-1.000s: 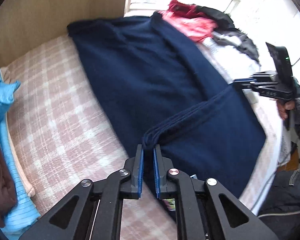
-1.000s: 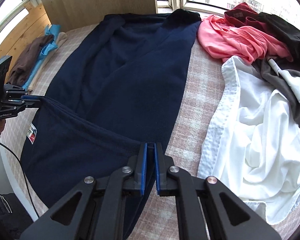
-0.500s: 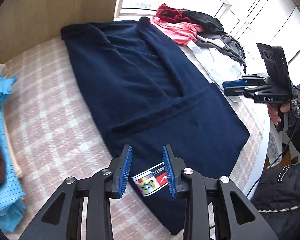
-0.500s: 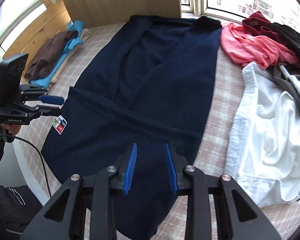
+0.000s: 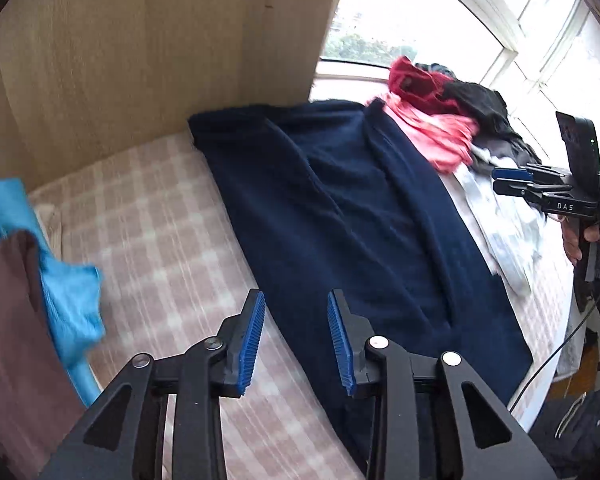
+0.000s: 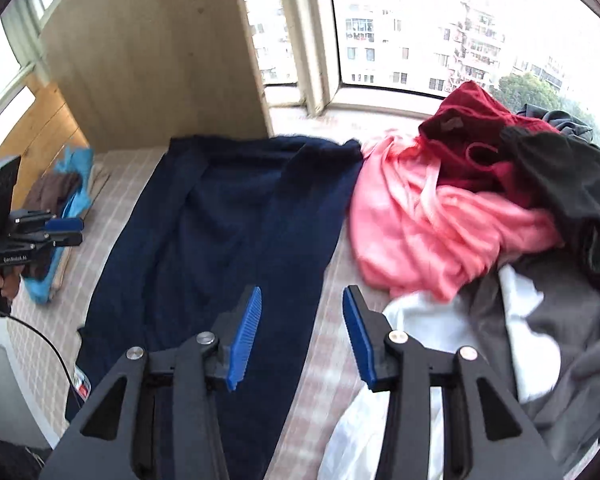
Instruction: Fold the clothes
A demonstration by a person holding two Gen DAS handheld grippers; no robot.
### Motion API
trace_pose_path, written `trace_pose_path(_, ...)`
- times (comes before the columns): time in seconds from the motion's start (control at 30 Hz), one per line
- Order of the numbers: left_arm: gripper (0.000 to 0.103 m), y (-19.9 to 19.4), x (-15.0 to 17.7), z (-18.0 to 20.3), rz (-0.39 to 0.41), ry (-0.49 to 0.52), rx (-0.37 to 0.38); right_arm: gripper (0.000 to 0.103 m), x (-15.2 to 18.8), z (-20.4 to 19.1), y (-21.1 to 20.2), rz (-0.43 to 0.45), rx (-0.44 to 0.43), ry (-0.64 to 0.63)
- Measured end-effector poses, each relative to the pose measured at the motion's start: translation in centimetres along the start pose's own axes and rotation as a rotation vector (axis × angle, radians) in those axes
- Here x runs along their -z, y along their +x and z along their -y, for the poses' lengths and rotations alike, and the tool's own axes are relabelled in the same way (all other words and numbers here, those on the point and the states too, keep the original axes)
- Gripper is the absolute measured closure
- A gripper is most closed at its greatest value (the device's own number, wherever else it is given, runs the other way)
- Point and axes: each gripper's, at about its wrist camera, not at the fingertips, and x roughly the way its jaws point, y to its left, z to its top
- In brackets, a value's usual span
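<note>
A long navy garment (image 5: 360,220) lies lengthwise on the pink checked bed cover (image 5: 148,216), folded once over itself. My left gripper (image 5: 296,308) hovers above its left edge, blue pads apart and nothing between them. My right gripper (image 6: 303,300) hangs over the garment's (image 6: 220,240) right edge, where it meets the bed cover (image 6: 324,344). Its jaws are opening and hold nothing. Each gripper also shows in the other's view: the right gripper (image 5: 500,180) at the right, the left gripper (image 6: 66,232) at the left.
A heap of loose clothes lies right of the garment: pink (image 6: 432,232), dark red (image 6: 468,136), black (image 6: 572,184), white (image 6: 532,332) and grey. Folded brown (image 5: 8,320) and blue clothes (image 5: 68,292) sit at the left. A wooden panel (image 5: 140,60) and windows stand behind.
Both grippers have let go of the navy garment's folded edge and opened. They have lifted and swung toward the garment's far end, which now fills both views.
</note>
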Motion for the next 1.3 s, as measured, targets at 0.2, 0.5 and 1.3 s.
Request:
trace_pose_path(0.2,0.072,5.1,-7.4,-3.5,0.012,-0.010,-0.069,0.061,-6.9,2.9,6.1,0.008,0.039,-0.016)
trace_pose_path(0.5,0.072,9.9,-10.5,-7.4,0.001,-0.060,-0.079,0.061,-9.9,6.3,12.4,-0.034,-0.045,-0.007)
trace_pose_path(1.3,0.063,11.3,-10.0,-6.1,0.022,0.018,-0.133,0.056,-11.9,3.9,16.3,-0.083,-0.073,-0.248)
